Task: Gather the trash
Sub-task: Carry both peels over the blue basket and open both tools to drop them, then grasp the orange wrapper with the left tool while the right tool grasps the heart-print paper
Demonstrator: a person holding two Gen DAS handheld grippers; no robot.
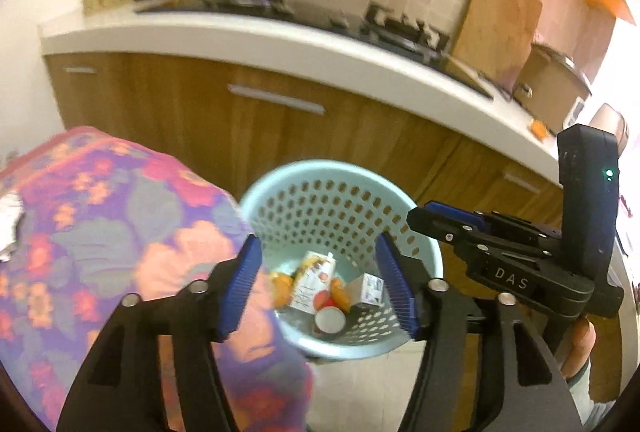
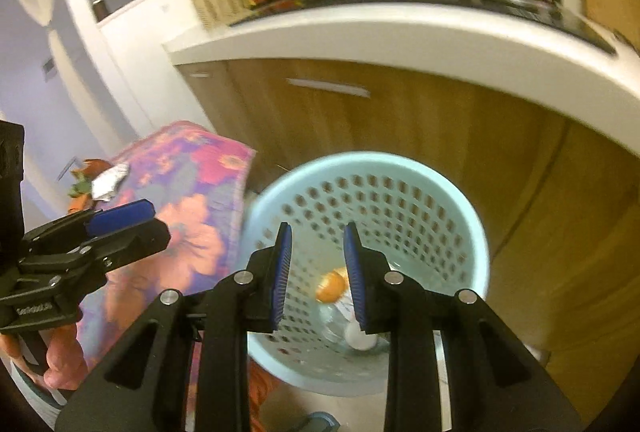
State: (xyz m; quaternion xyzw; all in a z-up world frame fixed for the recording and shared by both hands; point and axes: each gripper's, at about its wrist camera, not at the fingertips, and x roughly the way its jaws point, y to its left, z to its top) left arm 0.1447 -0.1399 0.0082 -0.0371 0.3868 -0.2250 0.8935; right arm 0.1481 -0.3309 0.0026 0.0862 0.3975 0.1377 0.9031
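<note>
Two handheld grippers hover above a pale blue trash basket [image 1: 340, 192] beside a flower-patterned cloth [image 1: 100, 212].

The left gripper [image 1: 318, 286] has jaws wide apart, empty; below between them lie a carton [image 1: 312, 282], a small box [image 1: 370, 290] and orange scraps. The right gripper [image 2: 318, 274] has jaws narrowly apart, empty, above the basket.

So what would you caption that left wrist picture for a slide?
Left gripper open and empty above a pale blue perforated bin holding a carton, peel and a can, beside a floral-covered table.
</note>
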